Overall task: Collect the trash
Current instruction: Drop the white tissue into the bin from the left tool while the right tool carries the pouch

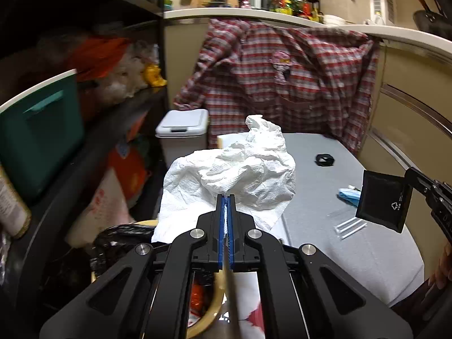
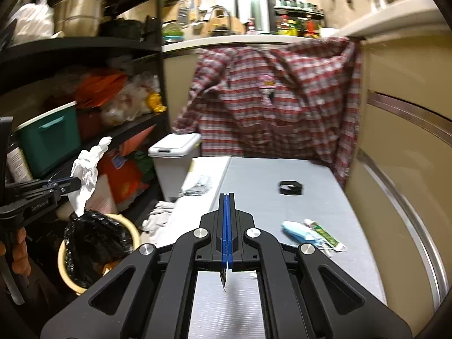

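A bin (image 2: 99,250) stood left of the surface (image 2: 262,175), below the held tissue (image 2: 86,169). A ring (image 2: 291,188) lay behind the mask (image 2: 299,231). A shirt (image 2: 271,99) hung behind.

Crumpled paper towel (image 1: 234,169) pinched in left tool (image 1: 227,197), above lined bin (image 1: 203,316).

Crumpled paper towel (image 1: 237,169) hides far-left part of grey table (image 1: 353,240) and part of bin rim (image 1: 209,308). Black packet (image 1: 381,202) covers most of blue wrapper (image 1: 349,195). Right gripper (image 1: 408,180) cut off by right edge. Packet print too small to read. Shelf clutter (image 2: 118,96) blurred.
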{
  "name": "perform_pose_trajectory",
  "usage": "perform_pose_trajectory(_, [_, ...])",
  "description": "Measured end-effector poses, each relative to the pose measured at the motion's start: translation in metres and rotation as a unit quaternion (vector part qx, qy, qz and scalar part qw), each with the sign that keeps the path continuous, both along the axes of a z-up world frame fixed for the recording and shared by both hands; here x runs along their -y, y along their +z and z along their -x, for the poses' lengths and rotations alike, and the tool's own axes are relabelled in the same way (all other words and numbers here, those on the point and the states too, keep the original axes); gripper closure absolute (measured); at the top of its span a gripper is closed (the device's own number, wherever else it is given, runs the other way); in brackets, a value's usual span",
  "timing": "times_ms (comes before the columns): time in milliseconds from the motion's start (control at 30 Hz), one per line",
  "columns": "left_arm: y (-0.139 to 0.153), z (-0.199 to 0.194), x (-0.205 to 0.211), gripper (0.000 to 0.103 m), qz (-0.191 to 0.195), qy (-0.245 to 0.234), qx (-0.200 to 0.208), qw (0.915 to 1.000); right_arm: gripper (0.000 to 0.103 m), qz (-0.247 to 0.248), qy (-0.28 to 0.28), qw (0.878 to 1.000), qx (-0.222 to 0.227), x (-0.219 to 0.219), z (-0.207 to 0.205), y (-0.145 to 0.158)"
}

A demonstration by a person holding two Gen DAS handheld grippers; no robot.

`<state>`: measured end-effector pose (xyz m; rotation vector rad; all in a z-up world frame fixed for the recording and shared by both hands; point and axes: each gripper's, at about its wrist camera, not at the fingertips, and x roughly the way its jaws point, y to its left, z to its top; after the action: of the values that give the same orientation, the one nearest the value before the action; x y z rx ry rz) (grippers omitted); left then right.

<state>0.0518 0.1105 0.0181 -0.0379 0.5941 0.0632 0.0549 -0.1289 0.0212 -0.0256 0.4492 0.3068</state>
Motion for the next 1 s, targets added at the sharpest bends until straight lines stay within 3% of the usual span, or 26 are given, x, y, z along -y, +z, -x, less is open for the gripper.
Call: perform_pose_trajectory(1000, [-0.019, 0.036, -0.1, 0.101, 0.023, 0.087, -0.009, 0.9959, 0.103, 0.015, 0.13, 0.991, 0.003, -0.14, 0.016, 0.004])
